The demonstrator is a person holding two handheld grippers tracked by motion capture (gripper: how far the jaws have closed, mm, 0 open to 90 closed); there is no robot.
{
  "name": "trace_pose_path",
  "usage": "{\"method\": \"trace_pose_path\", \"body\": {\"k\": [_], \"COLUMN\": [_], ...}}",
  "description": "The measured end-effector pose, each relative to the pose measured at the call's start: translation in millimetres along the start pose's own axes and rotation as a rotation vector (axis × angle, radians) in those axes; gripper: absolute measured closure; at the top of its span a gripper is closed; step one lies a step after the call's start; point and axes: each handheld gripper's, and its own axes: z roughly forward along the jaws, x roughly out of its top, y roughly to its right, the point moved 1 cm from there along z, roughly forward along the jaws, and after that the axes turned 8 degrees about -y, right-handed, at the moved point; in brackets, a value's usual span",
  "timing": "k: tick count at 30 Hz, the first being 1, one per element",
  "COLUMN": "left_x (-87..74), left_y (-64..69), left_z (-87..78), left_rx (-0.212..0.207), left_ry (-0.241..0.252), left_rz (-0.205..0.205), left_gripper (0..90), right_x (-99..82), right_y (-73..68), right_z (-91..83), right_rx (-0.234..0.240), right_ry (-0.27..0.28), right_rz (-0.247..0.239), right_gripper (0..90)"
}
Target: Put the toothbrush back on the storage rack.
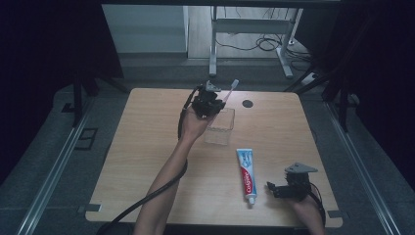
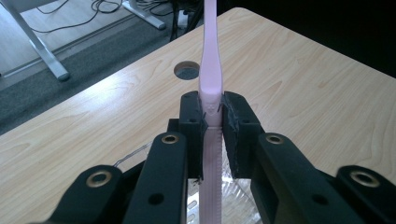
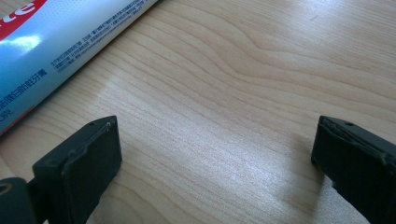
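L gripper [image 2: 212, 116]: fingers [image 2: 191, 121] clamped on pink toothbrush [image 2: 210, 70] mid-handle, head sticking out past the tips, over the clear box [image 1: 219, 126] at desk [image 1: 147, 147] rear. R gripper [image 3: 215, 158]: fingers wide, nothing between, low over desk just beside toothpaste [image 1: 247, 175], near its cap end.

1. A clear container [image 1: 219, 127] stands near the far middle of the surface [image 1: 147, 147], with the left gripper [image 1: 209, 102] and its pink toothbrush [image 1: 229, 90] directly above it, blocking any approach from overhead.
2. A toothpaste tube [image 1: 247, 175] lies lengthwise right of centre, just beside the right gripper [image 1: 274, 188], barring a sideways sweep toward the middle.
3. Bare wood lies between the right gripper's wide-set jaws.
4. The left half of the surface lies open, crossed only by the person's left forearm [image 1: 164, 181].
5. A small round hole [image 1: 247, 103] marks the far edge.
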Motion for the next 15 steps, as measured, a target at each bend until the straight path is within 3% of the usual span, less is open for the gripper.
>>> {"method": "trace_pose_path", "body": {"k": [6,15], "left_x": [-4.5,-14.2], "left_y": [-1.0,1.8], "left_z": [8.3,20.1], "left_rx": [0.011,0.018], "left_ry": [0.005,-0.018], "left_rz": [-0.013,-0.001], "left_gripper": [78.9,78.9], "right_x": [0.1,0.0], "right_y": [0.0,-0.1], "right_z": [0.1,0.0], "right_rx": [0.001,0.002], "right_ry": [0.000,-0.001], "right_rz": [0.000,-0.001], "right_gripper": [1.0,0.9]}}
